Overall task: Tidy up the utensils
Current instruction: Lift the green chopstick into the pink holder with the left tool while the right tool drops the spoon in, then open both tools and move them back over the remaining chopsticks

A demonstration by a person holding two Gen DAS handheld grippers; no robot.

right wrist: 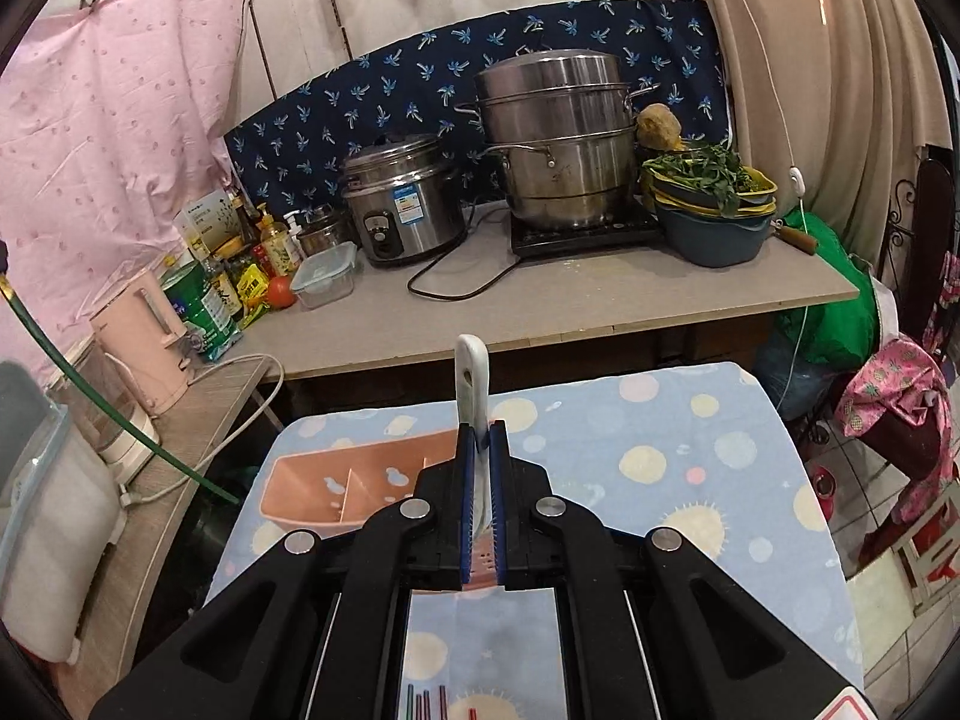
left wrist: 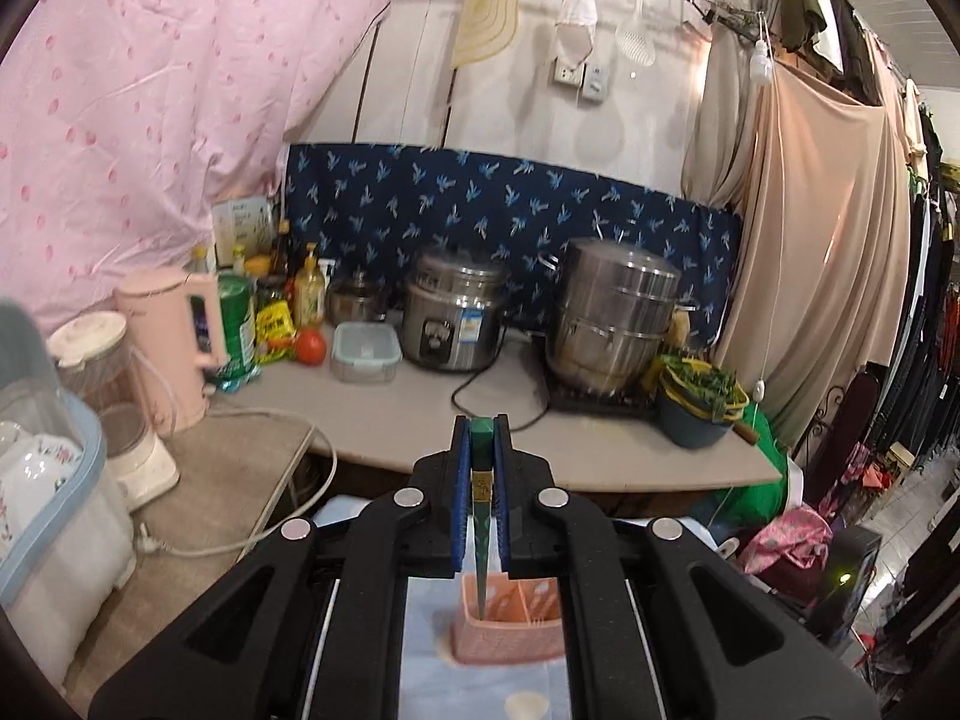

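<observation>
Gripping one utensil in each of my tongs above the pink organizer.

My left tongs [left wrist: 482,441] clamp a green tapered chopstick [left wrist: 481,516], its tip pointing down into the perforated pink plastic organizer [left wrist: 510,630]. My right tongs [right wrist: 482,444] pinch a smooth white handle [right wrist: 471,378] over the organizer's right end; the dotted blue tabletop [right wrist: 690,468] lies bare to the right.

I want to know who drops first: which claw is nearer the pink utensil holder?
Left, probably. The left claw holds a green chopstick tip-down right over the pink utensil holder; the right claw, gripping a white utensil, sits just beside it.
</observation>
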